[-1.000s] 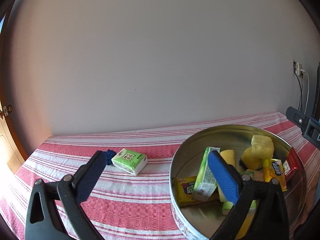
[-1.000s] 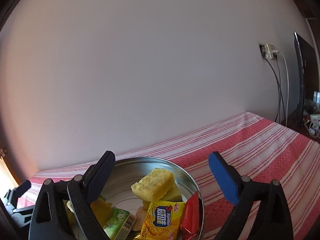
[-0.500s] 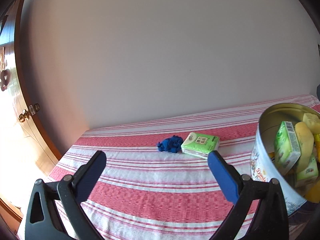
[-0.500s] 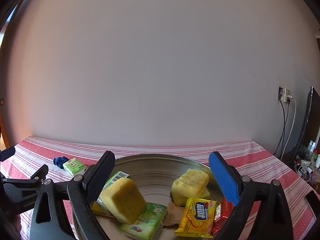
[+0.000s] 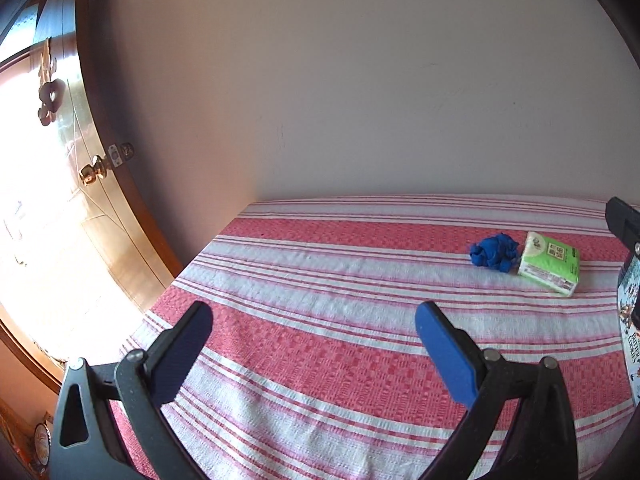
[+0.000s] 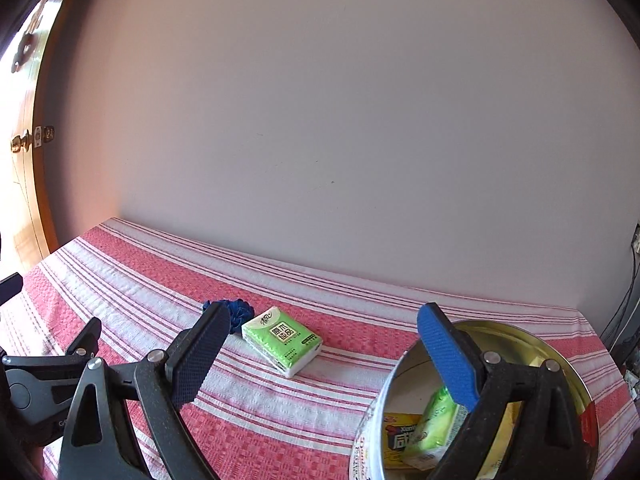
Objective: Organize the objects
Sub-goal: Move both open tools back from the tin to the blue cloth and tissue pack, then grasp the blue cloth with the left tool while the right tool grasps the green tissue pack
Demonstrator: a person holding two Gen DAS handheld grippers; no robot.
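The left hand-held gripper [image 5: 314,336] is held above the red-and-white striped cloth [image 5: 320,360] covering the bench, its blue-padded jaws spread wide with nothing between them. The right hand-held gripper [image 6: 324,336] is likewise spread wide and empty, poised over the same cloth.

A green tissue pack [image 6: 282,340] is seen lying flat on the cloth, near the wall. A crumpled blue item [image 6: 240,312] is placed just beside it, on the side toward the door; whether the two touch cannot be told. In the left wrist view the same pack [image 5: 549,267] and blue item [image 5: 494,250] are found at the far right, well apart from the jaws.

A round metal tin [image 6: 532,340] is set on the cloth to the right of the pack, partly hidden by the right jaw. Inside it a yellow snack packet [image 6: 398,438] and a green packet [image 6: 436,424] are visible. A wooden door [image 5: 52,200] with a brass knob [image 5: 91,174] is seen at the left.
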